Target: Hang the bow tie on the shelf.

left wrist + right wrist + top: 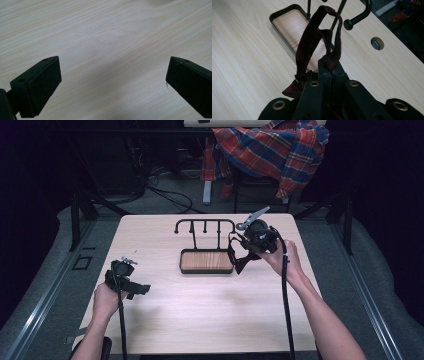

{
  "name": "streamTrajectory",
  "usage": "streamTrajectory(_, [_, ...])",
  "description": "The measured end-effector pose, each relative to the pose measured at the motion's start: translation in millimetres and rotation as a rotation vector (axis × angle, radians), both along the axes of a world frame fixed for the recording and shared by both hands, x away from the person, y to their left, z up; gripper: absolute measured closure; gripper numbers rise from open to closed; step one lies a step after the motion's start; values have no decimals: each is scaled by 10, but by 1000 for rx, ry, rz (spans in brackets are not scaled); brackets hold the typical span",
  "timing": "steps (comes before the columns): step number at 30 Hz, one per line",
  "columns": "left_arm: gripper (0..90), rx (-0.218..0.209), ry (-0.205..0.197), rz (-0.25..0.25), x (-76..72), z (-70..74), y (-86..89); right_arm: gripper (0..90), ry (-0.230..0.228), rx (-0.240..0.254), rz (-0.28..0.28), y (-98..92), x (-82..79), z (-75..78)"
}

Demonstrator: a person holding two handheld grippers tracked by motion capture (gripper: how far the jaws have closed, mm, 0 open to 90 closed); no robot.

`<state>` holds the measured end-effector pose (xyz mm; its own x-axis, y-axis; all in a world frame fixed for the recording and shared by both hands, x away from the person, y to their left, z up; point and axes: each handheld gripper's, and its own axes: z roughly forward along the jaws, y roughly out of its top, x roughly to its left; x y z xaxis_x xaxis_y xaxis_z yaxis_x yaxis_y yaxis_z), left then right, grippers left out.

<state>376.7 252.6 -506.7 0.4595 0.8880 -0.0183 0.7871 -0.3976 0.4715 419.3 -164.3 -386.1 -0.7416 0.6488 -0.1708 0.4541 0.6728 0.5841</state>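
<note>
My right gripper [248, 243] is shut on a dark red bow tie [317, 47] with its strap loop standing up above the jaws. It hangs just right of a black hook rack [205, 227] that rises from a wood-bottomed tray [206, 261]. In the right gripper view the rack's curved hook end [359, 15] is close beyond the strap and the tray [287, 23] lies behind it. My left gripper [131, 287] is open over bare table at the front left, its two pads [41, 85] wide apart with nothing between them.
The light wood table [210, 315] has a round cable hole [377, 43] near its far edge. Behind the table a plaid shirt [272, 147] drapes over a chair. Cables trail from both grippers toward the front edge.
</note>
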Motion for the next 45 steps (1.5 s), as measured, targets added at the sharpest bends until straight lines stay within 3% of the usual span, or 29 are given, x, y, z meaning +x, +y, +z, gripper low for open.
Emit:
streamTrajectory(12, [1,2,1,-4,4,0,-1,892,-15,34,-9,24,108,63])
streamTrajectory(30, [1,1,8,-5,8,-5,-8,892,-21,43,-47,5,301,57])
streamTrajectory(45, [1,2,9,-9,4,-8,-14,892,-6,41,-90,-1,492,-91])
